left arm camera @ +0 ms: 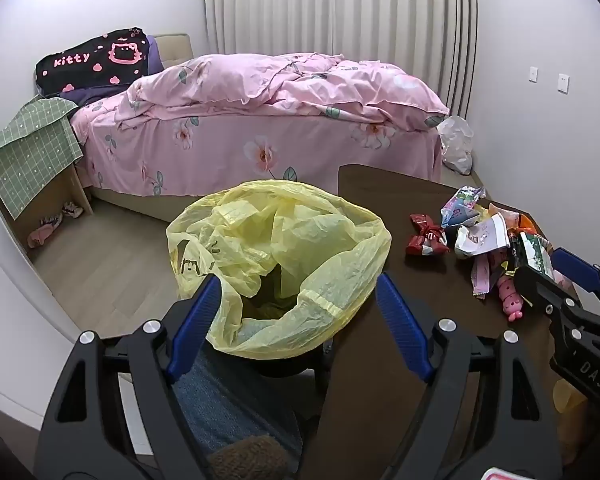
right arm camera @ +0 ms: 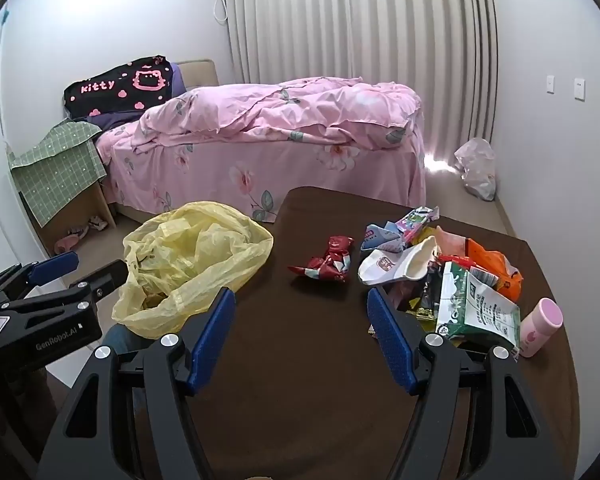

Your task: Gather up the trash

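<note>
A yellow plastic bag [left arm camera: 284, 264] lines a bin beside the dark brown table [right arm camera: 300, 360], its mouth gaping upward. My left gripper [left arm camera: 296, 292] hangs open just above the bag's near rim, nothing between its blue pads. On the table lies a heap of wrappers [right arm camera: 440, 272]: a red crumpled wrapper [right arm camera: 330, 264], a white packet [right arm camera: 396, 266], a green and white carton [right arm camera: 476, 308] and a pink bottle [right arm camera: 540, 332]. My right gripper [right arm camera: 300, 304] is open over bare tabletop, left of the heap and empty. The yellow bag [right arm camera: 188, 268] also shows in the right wrist view.
A bed with pink floral bedding [left arm camera: 260, 108] fills the room behind. A low cabinet under a green cloth [left arm camera: 32, 152] stands at the left wall. A pale plastic bag [right arm camera: 476, 168] lies on the floor by the curtains [right arm camera: 360, 40].
</note>
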A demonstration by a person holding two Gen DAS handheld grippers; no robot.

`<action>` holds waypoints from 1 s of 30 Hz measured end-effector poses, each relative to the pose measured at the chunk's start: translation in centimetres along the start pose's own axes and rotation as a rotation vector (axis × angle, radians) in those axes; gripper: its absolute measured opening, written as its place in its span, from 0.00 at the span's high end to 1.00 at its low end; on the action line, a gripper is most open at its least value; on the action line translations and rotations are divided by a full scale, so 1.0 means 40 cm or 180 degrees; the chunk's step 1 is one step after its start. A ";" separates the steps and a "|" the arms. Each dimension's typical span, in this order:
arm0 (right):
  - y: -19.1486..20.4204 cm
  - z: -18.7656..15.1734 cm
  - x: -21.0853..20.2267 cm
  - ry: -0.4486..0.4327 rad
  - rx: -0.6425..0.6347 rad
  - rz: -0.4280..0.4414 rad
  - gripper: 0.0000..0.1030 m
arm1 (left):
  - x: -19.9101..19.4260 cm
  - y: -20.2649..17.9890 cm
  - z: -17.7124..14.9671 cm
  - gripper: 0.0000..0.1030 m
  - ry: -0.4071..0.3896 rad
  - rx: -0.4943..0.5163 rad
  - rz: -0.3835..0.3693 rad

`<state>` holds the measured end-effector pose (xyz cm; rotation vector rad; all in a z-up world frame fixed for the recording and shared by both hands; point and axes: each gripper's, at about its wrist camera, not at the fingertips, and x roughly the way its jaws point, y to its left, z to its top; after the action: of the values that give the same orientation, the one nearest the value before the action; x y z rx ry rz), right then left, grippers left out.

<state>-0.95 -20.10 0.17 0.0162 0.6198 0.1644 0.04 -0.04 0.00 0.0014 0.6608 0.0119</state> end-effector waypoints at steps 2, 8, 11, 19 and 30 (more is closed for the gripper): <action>0.002 0.001 0.000 -0.0015 0.0011 0.0000 0.36 | 0.000 0.001 0.002 0.27 -0.0012 -0.0007 0.0009; 0.013 0.005 0.017 0.0019 0.0009 -0.0010 0.36 | -0.004 0.005 -0.005 0.27 -0.0018 -0.0009 0.0031; 0.015 0.008 0.034 -0.0023 -0.0023 0.0020 0.36 | -0.005 0.010 -0.004 0.27 -0.0024 0.0001 0.0036; 0.017 0.006 0.027 -0.0041 -0.0004 0.0022 0.36 | -0.019 0.009 -0.001 0.27 -0.0072 0.0014 0.0047; 0.023 0.003 0.034 -0.0032 -0.0038 0.0045 0.36 | -0.025 0.008 0.000 0.27 -0.0059 0.0021 0.0057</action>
<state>0.07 -18.96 -0.44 0.0099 0.6087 0.1816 -0.77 0.26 0.62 0.0138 0.6423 0.0268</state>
